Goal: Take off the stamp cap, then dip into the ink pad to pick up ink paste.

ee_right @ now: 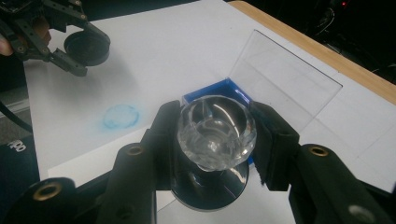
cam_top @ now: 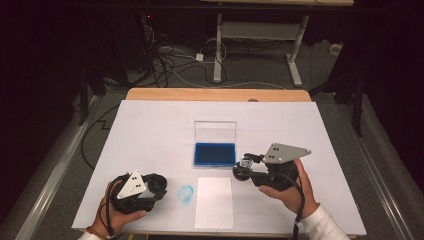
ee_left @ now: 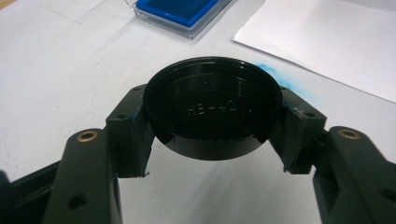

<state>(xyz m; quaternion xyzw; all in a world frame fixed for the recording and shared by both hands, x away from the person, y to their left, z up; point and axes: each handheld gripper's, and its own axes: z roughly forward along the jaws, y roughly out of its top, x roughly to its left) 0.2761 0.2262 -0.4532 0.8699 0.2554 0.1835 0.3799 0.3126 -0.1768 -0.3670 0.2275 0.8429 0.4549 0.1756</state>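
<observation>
Raised characters reading roughly "H8-42" stand moulded into the flat face of the black cap (ee_left: 212,109), seen in the left gripper view; the first two characters are soft and could be read otherwise. In the right gripper view, white letters on a dark patch (ee_right: 16,148) at the left edge are too cropped to read.

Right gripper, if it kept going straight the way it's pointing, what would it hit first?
Probably the blue ink pad, just beyond the clear-handled stamp that the right gripper holds; depth is uncertain.
</observation>
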